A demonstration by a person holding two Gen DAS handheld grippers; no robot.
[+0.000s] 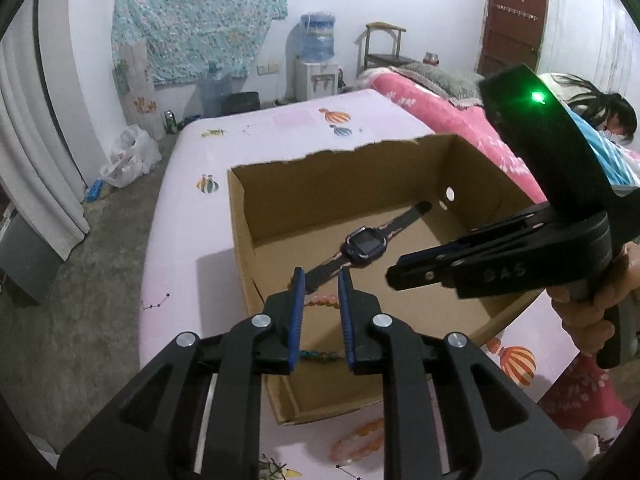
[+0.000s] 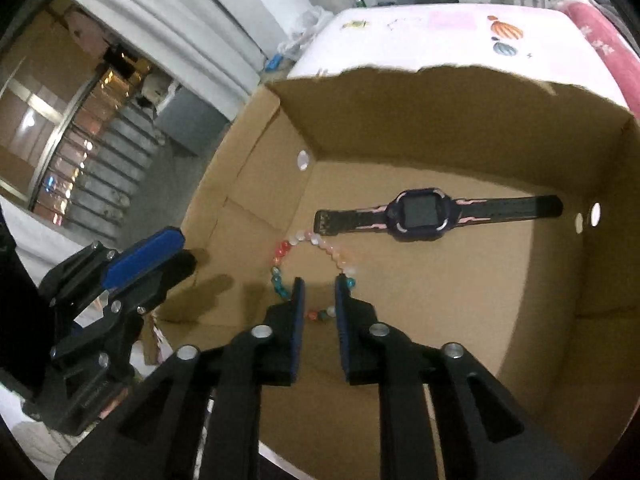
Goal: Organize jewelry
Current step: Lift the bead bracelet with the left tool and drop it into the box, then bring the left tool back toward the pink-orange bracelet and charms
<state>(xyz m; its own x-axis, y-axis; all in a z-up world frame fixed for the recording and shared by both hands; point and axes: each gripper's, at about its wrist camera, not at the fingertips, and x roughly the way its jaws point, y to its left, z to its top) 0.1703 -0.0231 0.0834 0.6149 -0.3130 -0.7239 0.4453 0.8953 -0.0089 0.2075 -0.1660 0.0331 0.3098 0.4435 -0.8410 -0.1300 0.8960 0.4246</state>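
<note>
An open cardboard box stands on the pink table cover. On its floor lie a dark watch with pink strap marks and a loop of coloured beads, the bracelet. My left gripper hovers over the box's near left edge, its jaws a little apart with nothing pressed between them. My right gripper points down into the box just above the bracelet, jaws slightly apart; the beads lie loose on the floor beneath and between them.
A second orange and pink bead bracelet lies on the table cover in front of the box. A person lies on the pink bed at the back right. A water dispenser stands by the far wall.
</note>
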